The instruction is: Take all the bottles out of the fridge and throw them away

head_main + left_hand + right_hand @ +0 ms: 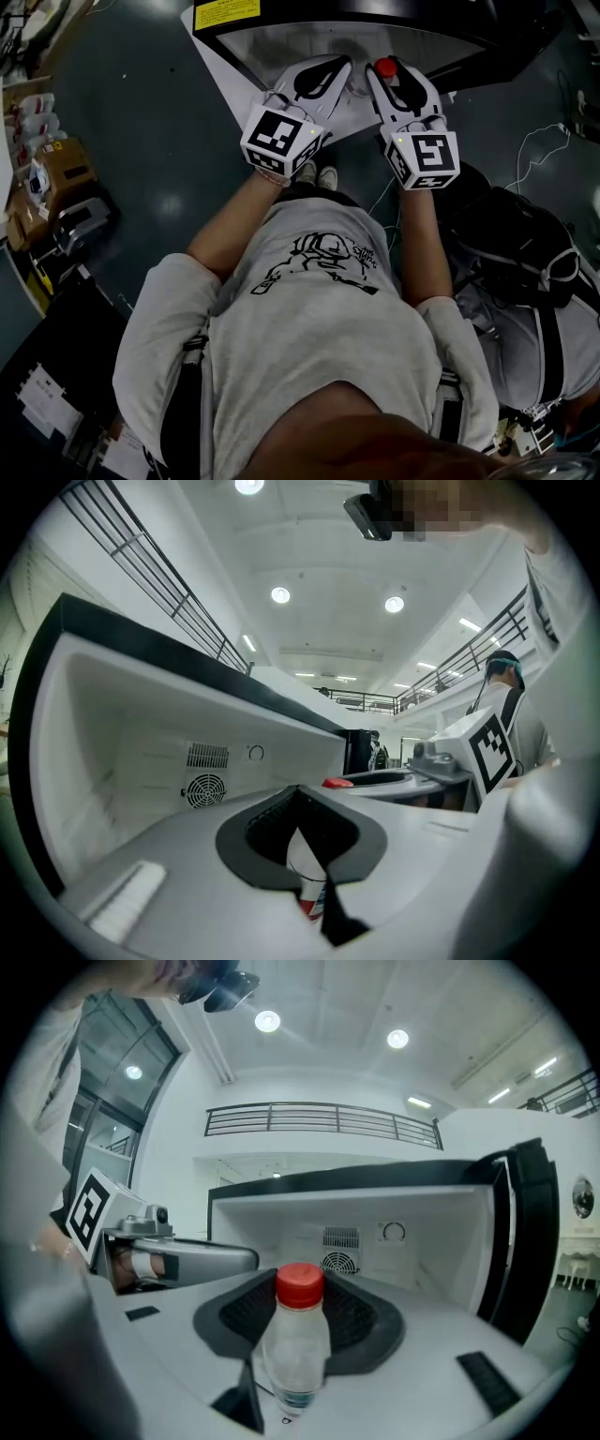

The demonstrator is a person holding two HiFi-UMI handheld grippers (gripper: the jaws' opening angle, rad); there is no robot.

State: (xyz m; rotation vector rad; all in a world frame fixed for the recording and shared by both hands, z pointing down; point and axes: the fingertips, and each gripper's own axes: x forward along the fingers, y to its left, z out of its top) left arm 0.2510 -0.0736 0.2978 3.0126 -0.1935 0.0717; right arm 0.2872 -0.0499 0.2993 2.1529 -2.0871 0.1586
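Red-capped bottle [298, 1344], clear smooth plastic with a round body, stands upright in my right gripper [392, 77], jaws clamped on its body, I'd guess so it won't tip on the way to the bin. Second bottle [307, 869], white with a red label band and mostly hidden, is pinched in my left gripper [317, 79], jaws closed tight on it. Both are just outside the open fridge [450, 1241]: matte white walls, black frame, round fan grille [204, 789] at the back. Binning looks next

bottle [298, 1354]: clear glossy plastic; cap [300, 1285]: smooth red plastic; fridge liner [441, 1241]: smooth white plastic; shirt [309, 319]: matt cloth.
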